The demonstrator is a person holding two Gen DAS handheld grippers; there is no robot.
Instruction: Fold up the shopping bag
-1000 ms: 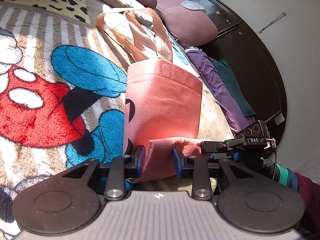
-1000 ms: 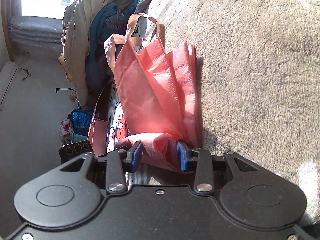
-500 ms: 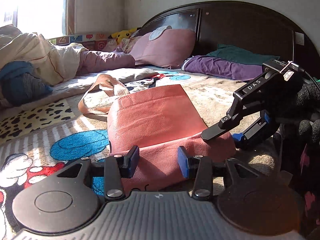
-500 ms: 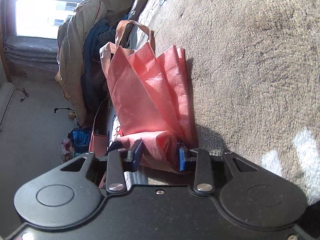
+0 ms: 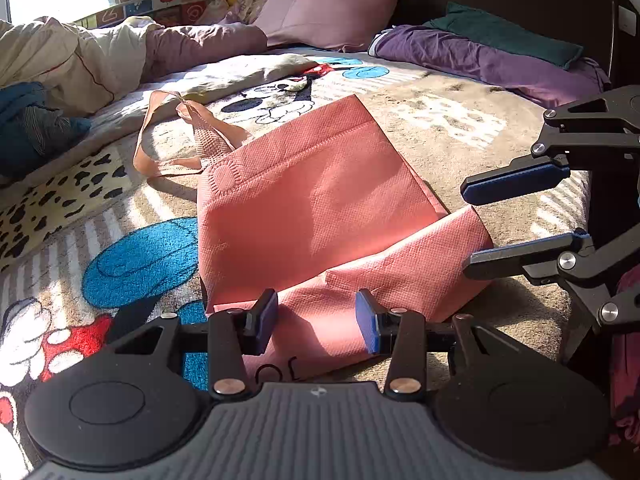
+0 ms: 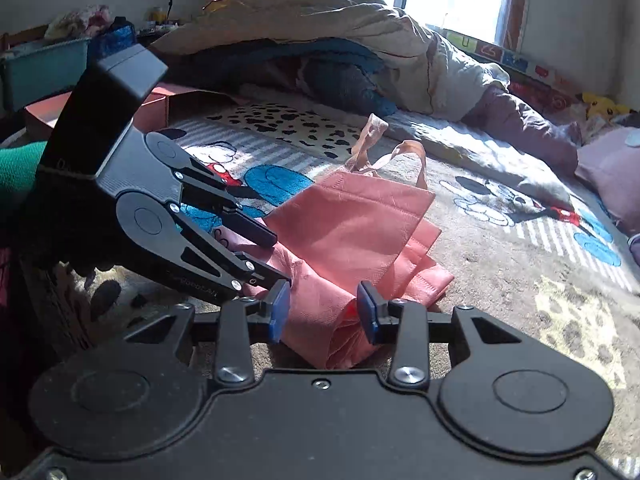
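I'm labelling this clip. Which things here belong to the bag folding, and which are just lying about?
Job: pink shopping bag, its handles, left gripper, right gripper.

Lying about: pink pillow, purple cloth, rumpled quilt, cartoon blanket.

The near edge of the pink bag (image 5: 320, 216) runs out of sight under the left tongs (image 5: 316, 322), so the dark print there is only partly readable. From the right wrist view, the left tongs (image 6: 260, 256) cover the bag's left corner. The hand holding them is cut off at the frame edge, leaving only a green cuff (image 6: 18, 168).
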